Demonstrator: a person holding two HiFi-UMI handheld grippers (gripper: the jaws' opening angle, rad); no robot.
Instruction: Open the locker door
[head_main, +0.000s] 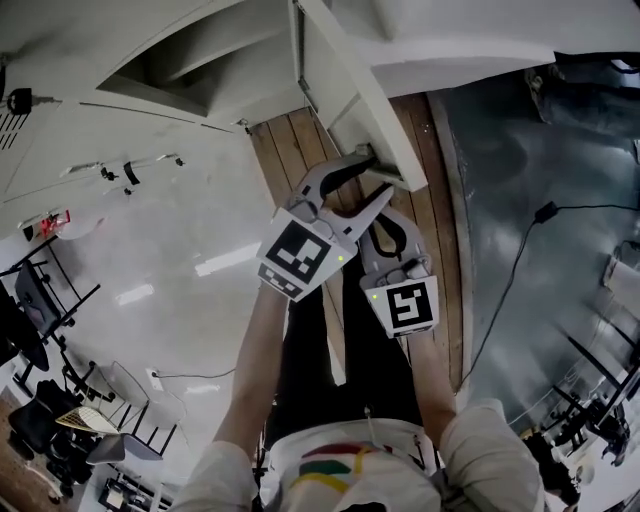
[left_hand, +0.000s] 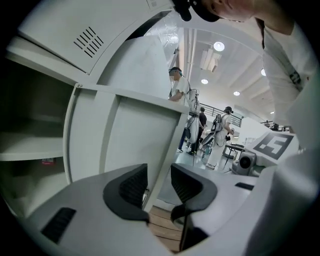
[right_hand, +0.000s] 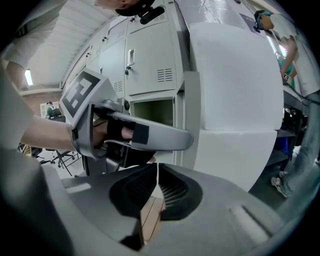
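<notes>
Locker door (head_main: 345, 90) cut off at the head view's top edge (locker interior (left_hand: 30, 125) dim, indistinct)

I see a big open lab or workshop hall: a row of white vented metal lockers (right_hand: 150, 65) on a wooden plank platform (head_main: 283, 150), a glossy pale floor (head_main: 190, 250), black swivel chairs (head_main: 40, 425), a loose black cable (head_main: 545, 212), round ceiling lights (left_hand: 218, 46), and people standing among gear (left_hand: 227, 125).

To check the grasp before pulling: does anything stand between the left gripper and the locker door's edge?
Nothing visible does. The locker door has its edge between the open jaws of the left gripper, with no other object there.
</notes>
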